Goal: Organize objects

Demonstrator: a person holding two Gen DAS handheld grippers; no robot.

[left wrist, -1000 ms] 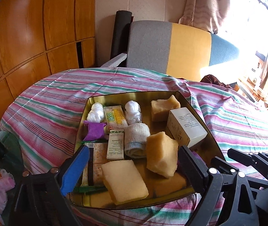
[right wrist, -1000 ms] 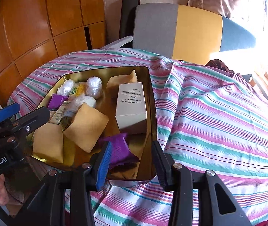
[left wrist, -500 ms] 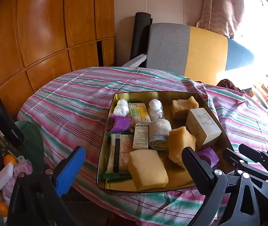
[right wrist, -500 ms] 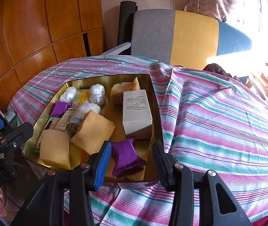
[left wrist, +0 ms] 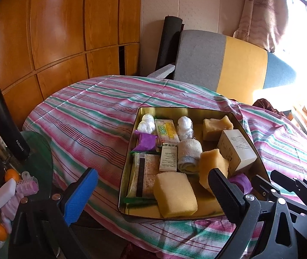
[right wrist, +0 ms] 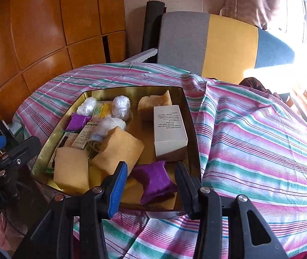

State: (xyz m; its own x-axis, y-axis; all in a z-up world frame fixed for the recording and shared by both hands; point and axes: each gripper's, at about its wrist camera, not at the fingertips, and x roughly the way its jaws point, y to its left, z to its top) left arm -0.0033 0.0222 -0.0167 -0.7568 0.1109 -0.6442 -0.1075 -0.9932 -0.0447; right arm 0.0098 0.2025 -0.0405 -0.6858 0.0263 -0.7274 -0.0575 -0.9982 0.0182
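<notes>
A gold metal tin (left wrist: 175, 108) (right wrist: 191, 116) sits on the striped tablecloth, filled with small items: yellow sponges (left wrist: 175, 194) (right wrist: 71, 168), a white box (left wrist: 237, 149) (right wrist: 169, 127), purple sachets (left wrist: 146, 141) (right wrist: 155, 180), a bandage roll (left wrist: 189, 153), white wrapped balls (left wrist: 185, 125) and small packets. My left gripper (left wrist: 151, 196) is open and empty, held back from the tin's near left edge. My right gripper (right wrist: 150, 185) is open and empty at the tin's near right corner, with the purple sachet seen between its fingers.
The table is covered in pink, green and white striped cloth (left wrist: 93, 116). A grey and yellow chair (left wrist: 218, 64) stands behind it. At the left, a side stand holds a black flask (left wrist: 7, 127), oranges (left wrist: 11, 173) and small clutter. Wooden panels line the wall.
Both grippers have pulled back and away from the tin. The left one moved back and left, bringing the black flask and side clutter into view. Both stay open and empty.
</notes>
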